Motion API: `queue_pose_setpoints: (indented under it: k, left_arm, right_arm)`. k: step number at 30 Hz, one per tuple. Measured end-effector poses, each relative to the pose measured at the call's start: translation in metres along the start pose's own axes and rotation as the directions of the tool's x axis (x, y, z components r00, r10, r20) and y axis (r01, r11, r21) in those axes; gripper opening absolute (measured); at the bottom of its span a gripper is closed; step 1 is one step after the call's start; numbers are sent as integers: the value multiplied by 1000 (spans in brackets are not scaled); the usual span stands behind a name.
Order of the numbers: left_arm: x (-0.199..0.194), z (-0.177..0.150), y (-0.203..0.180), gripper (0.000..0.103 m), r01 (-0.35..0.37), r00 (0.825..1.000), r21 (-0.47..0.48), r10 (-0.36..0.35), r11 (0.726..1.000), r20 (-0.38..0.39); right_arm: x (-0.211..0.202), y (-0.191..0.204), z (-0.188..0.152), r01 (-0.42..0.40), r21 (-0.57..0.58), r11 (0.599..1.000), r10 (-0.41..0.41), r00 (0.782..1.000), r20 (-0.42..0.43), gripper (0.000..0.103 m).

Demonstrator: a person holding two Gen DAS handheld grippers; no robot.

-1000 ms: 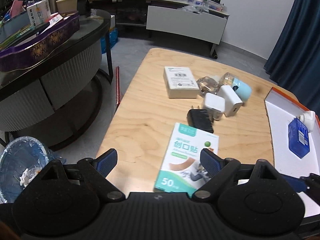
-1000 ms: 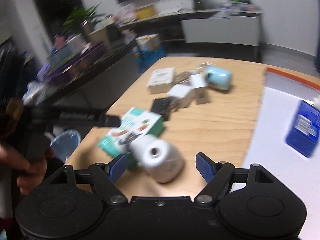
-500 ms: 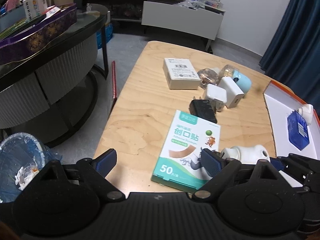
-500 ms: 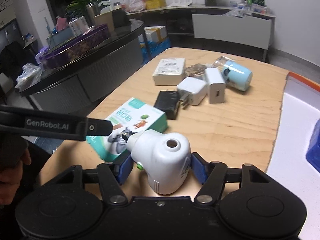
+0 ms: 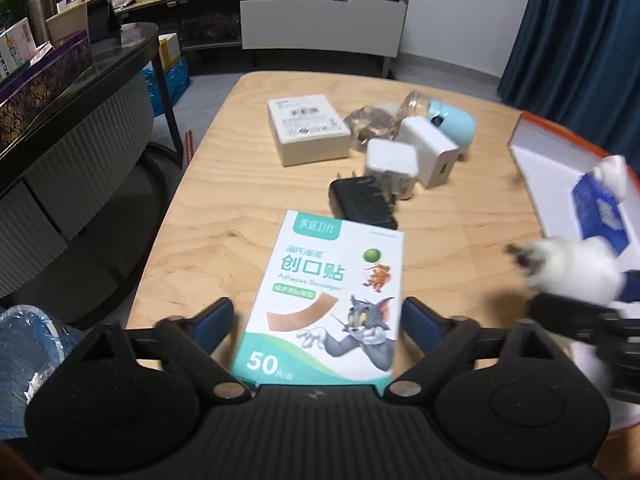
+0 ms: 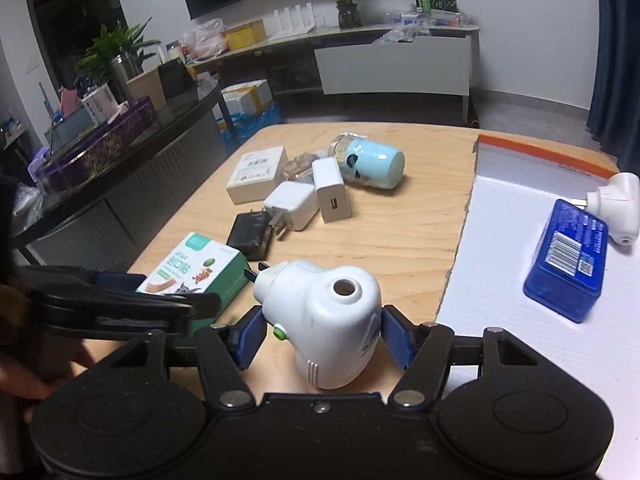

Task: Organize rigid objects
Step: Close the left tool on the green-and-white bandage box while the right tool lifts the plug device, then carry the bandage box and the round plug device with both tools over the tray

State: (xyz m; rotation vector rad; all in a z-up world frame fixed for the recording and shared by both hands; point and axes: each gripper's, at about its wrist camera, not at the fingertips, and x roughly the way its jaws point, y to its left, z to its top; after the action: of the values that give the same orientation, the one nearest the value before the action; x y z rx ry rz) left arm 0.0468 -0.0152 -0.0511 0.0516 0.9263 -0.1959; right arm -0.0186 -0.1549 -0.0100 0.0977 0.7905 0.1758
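Observation:
A green-and-white adhesive bandage box lies flat at the near edge of the wooden table. My left gripper straddles it with its jaws closing; a slit still shows at the left pad. My right gripper is shut on a white plug-in device, its prongs pointing left, held above the table beside the white tray. The device shows blurred at the right of the left wrist view. The bandage box lies left of it.
The orange-rimmed tray holds a blue box and a second white plug-in. Mid-table lie a cream box, two white chargers, a black charger and a light-blue cylinder. A dark counter stands at the left.
My right gripper shut on the white plug-in device and carried it right, toward the tray. My left gripper came down around the bandage box and its fingers drew in.

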Motion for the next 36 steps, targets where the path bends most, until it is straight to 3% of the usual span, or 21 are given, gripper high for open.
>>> queue_pose_setpoints:
  k: [2,16,36]
  left_arm:
    - [1,-1,-1,72,-13,1000,8,13,1000,18]
    - [-48,9,-14,71,-9,995,-49,14,999,101]
    - [-67,4,-43,71,50,993,-32,-47,998,104]
  right_arm:
    - [-4,1,0,2,-4,1000,-2,1000,5,76]
    - [-28,9,4,16,9,1000,-16,998,53,76]
    - [-67,-9,-2,58,66,996,-64,993,95,76]
